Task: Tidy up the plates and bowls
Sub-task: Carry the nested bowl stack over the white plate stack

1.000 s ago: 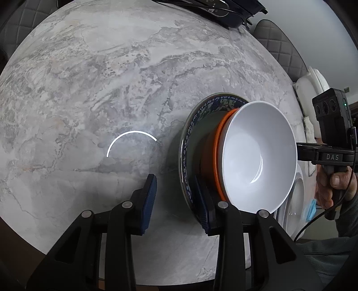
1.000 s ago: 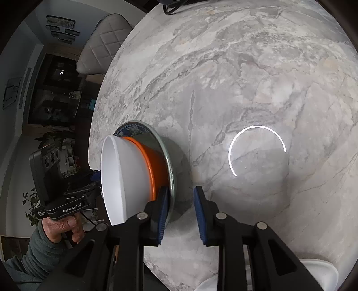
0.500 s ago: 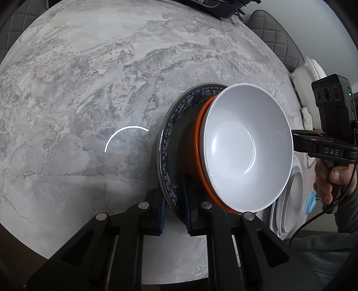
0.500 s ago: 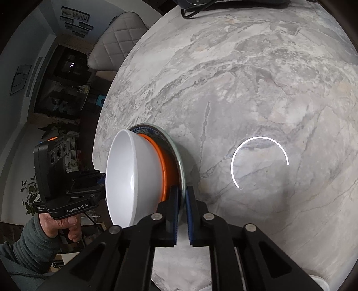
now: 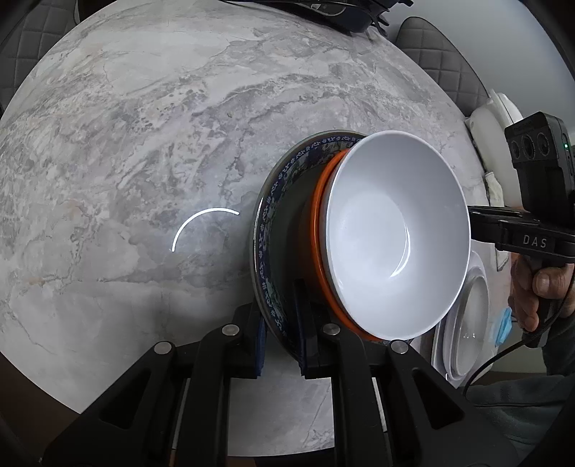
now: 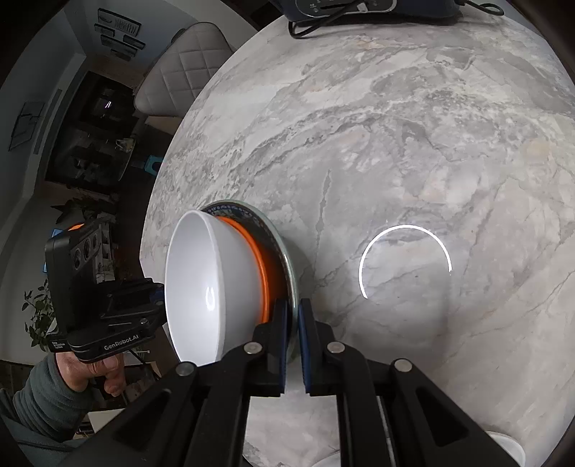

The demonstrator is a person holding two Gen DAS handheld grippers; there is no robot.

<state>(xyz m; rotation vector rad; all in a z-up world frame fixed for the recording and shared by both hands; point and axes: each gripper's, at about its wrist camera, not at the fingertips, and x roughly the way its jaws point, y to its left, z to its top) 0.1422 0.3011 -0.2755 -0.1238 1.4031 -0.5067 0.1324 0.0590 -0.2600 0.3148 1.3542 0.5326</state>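
Observation:
A stack stands on the marble table (image 5: 143, 143): a blue-patterned plate (image 5: 267, 230) at the bottom, an orange bowl (image 5: 318, 230) on it, a white bowl (image 5: 391, 237) nested on top. My left gripper (image 5: 282, 334) is shut on the plate's rim on one side. My right gripper (image 6: 291, 334) is shut on the plate's rim (image 6: 287, 258) on the opposite side. In the right wrist view the white bowl (image 6: 205, 283) and orange bowl (image 6: 264, 266) sit left of the fingers. Each gripper shows in the other's view.
White plates (image 5: 463, 323) lie at the table edge behind the stack in the left wrist view. A dark device with cables (image 6: 345, 7) sits at the far edge. Padded chairs (image 6: 179, 68) stand around the table. A white dish rim (image 6: 506, 445) shows at lower right.
Both grippers closed on opposite sides of the plate's rim. The left one was wide open a second ago; the right was slightly open. The stack now appears slightly further from both cameras.

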